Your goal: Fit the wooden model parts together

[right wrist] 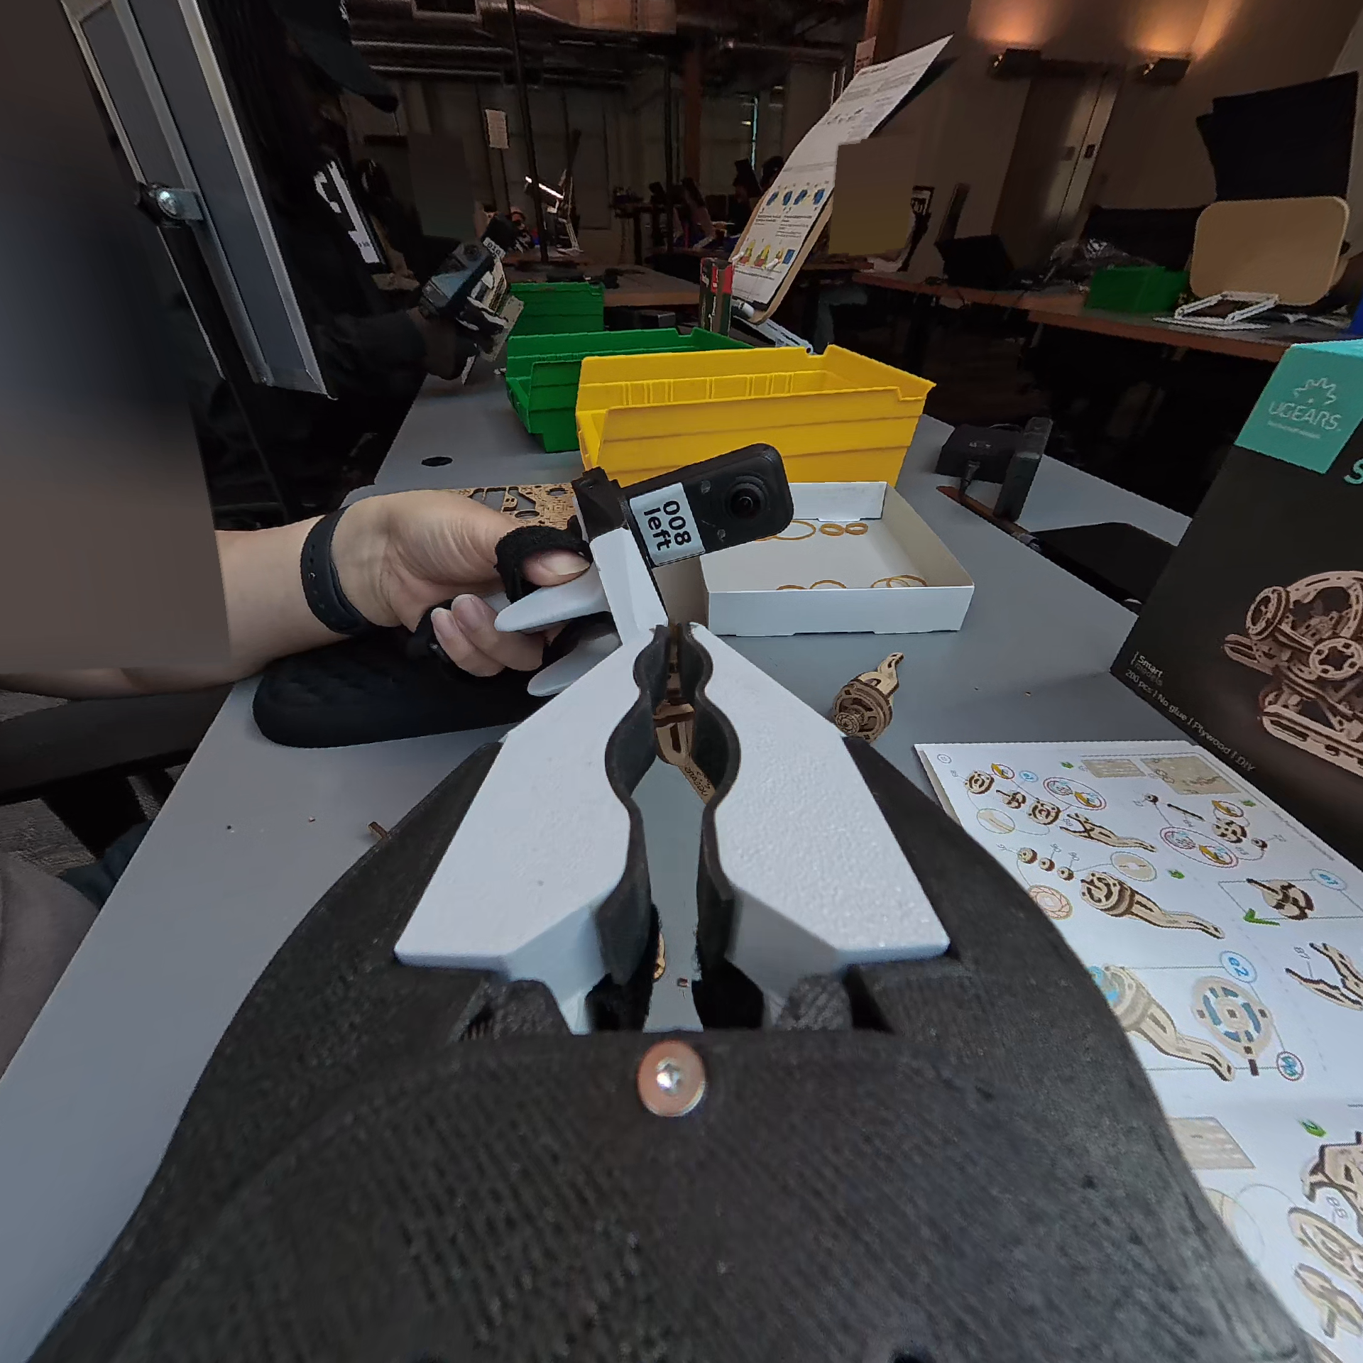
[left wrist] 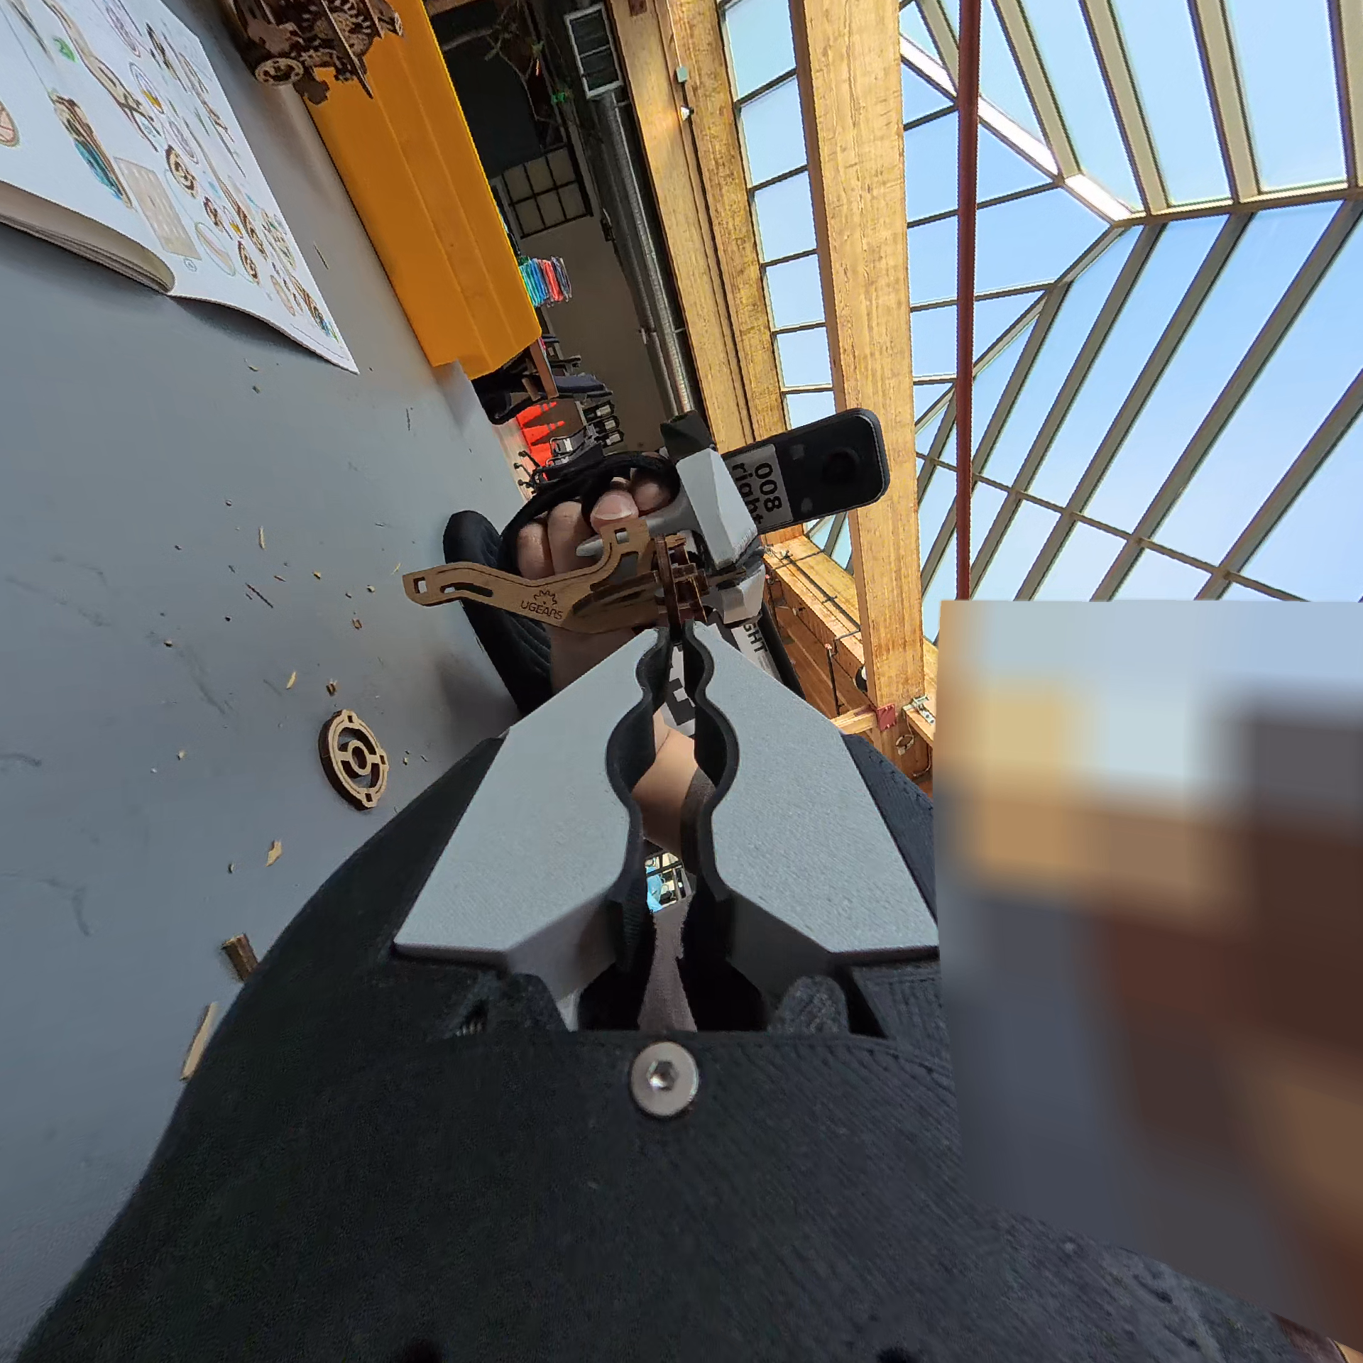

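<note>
A flat wooden arm piece [left wrist: 509, 590] is held in the air above the grey table [left wrist: 184, 516]. A small cluster of dark wooden parts [left wrist: 675, 571] sits at its right end. My left gripper [left wrist: 675, 627] is shut on the lower edge of that cluster. My right gripper [right wrist: 675, 638] is shut on the same wooden arm piece [right wrist: 673, 726], seen edge-on between its fingers. The two grippers meet tip to tip at the piece. A hand [right wrist: 442, 560] holds the left gripper.
A round wooden disc [left wrist: 354, 756] and wood chips lie on the table. An instruction booklet [right wrist: 1143, 922], kit box [right wrist: 1254, 627], small wooden subassembly [right wrist: 863, 701], white tray with rubber bands [right wrist: 833, 612], yellow bin [right wrist: 737, 420], green bins [right wrist: 560, 369] and black pad [right wrist: 369, 701] stand around. The grippers are tip to tip, or close to it.
</note>
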